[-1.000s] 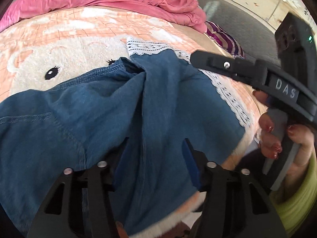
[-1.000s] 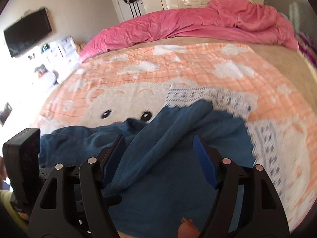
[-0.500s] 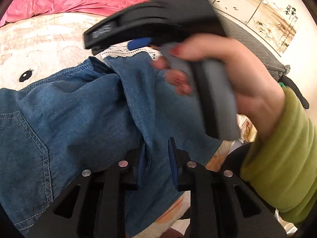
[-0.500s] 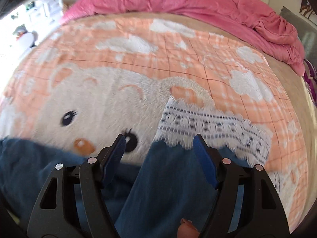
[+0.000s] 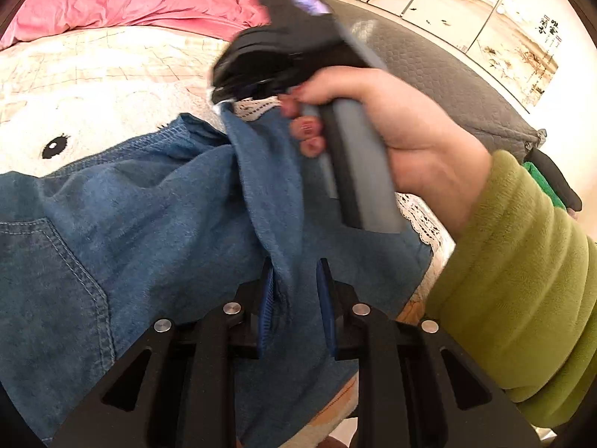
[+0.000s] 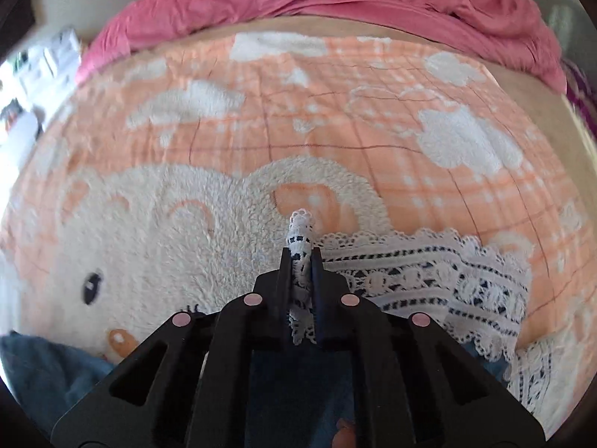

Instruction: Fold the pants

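While soft, limp pants (image 5: 156, 224) sprawl on the blanket (image 6: 335, 123), the right claw (image 6: 301, 257) clenches their lace hem (image 6: 429, 272); the left claw (image 5: 294, 287) pinches a denim ridge; hems grip best.

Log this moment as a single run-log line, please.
step: gripping pants for fold | left claw: closed on denim pants fold | right claw: shut on lace hem | surface: bear blanket

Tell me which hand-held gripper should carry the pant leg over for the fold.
Right. The right hand-held gripper is shut on the lace hem; the left hand-held gripper only pinches a mid-leg ridge of the pants.
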`<action>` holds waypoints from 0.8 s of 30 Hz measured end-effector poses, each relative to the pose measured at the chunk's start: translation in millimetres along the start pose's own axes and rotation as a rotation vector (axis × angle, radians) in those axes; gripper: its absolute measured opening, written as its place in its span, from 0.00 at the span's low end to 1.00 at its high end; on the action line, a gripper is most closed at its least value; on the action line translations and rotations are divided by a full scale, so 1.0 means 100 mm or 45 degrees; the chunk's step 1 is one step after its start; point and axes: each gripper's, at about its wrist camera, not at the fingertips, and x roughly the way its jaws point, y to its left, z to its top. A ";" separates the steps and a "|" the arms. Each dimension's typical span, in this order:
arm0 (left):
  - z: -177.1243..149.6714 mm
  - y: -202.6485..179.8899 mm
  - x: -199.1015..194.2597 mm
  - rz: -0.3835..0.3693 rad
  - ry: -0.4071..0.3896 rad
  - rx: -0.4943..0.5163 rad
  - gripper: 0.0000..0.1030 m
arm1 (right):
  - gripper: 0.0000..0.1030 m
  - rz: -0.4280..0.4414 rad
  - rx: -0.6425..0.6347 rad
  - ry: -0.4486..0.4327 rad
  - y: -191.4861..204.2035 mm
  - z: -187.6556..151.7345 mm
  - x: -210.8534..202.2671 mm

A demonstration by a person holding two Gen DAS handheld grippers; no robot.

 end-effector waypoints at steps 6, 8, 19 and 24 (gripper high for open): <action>0.07 0.02 -0.07 0.034 -0.038 0.007 0.23 | 0.03 0.068 0.157 -0.103 -0.38 -0.21 -0.54; 0.08 0.02 -0.09 0.040 -0.041 0.004 0.25 | 0.03 0.101 0.221 -0.151 -0.54 -0.32 -0.79; -0.04 -0.09 -0.01 0.078 -0.030 0.175 0.25 | 0.03 0.187 0.595 -0.375 -1.36 -1.18 -1.71; -0.19 -0.39 0.02 0.121 -0.027 0.393 0.39 | 0.03 0.199 0.728 -0.354 -1.57 -1.54 -1.76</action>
